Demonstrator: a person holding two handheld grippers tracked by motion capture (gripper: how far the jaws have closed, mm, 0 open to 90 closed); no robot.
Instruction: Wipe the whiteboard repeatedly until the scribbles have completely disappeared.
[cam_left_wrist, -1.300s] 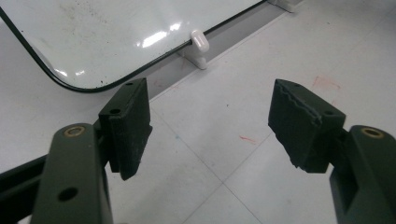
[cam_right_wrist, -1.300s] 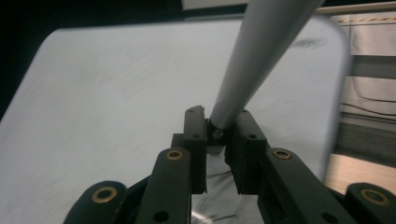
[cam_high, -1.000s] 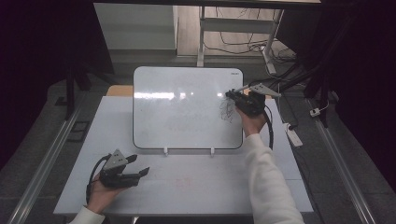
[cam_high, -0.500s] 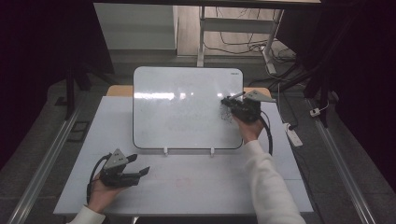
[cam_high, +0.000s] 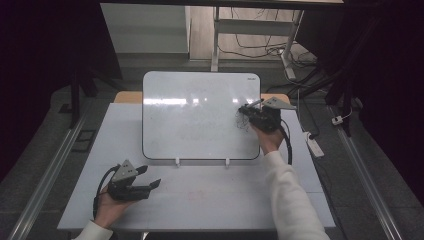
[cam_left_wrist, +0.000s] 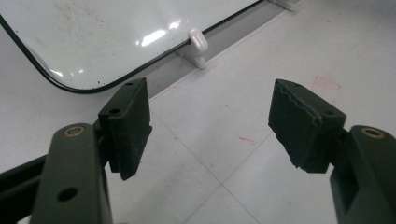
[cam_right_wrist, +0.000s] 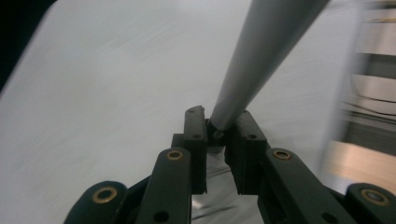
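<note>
- The right gripper (cam_high: 250, 111) has its jaws clamped on a grey marker (cam_right_wrist: 261, 60), gripped at one end; the rest of the barrel runs up and away from the jaws in the right gripper view.
- The marker is at the right edge of the whiteboard (cam_high: 200, 117), over a dark scribble (cam_high: 242, 120) drawn on the board's right side. I cannot tell whether the tip touches the surface.
- The marker looks like a light, stiff plastic barrel, smooth and round, so it will likely twist or slide in the pads if pushed sideways. A hold nearer the writing end would steady it; the present hold at the far end leaves a long lever.
- It needs only gentle pressure. Pressing hard would more likely make the barrel pivot in the jaws than draw a darker line.
- The whiteboard stands tilted back on two small white feet (cam_left_wrist: 198, 43) on the table (cam_high: 210, 192). It looks thin and light, so a firm push from the marker could rock it or shove it backward.
- The left gripper (cam_high: 145, 179) rests on the table in front of the whiteboard's lower left corner, jaws apart with nothing between them; it could brace the board's lower edge.
</note>
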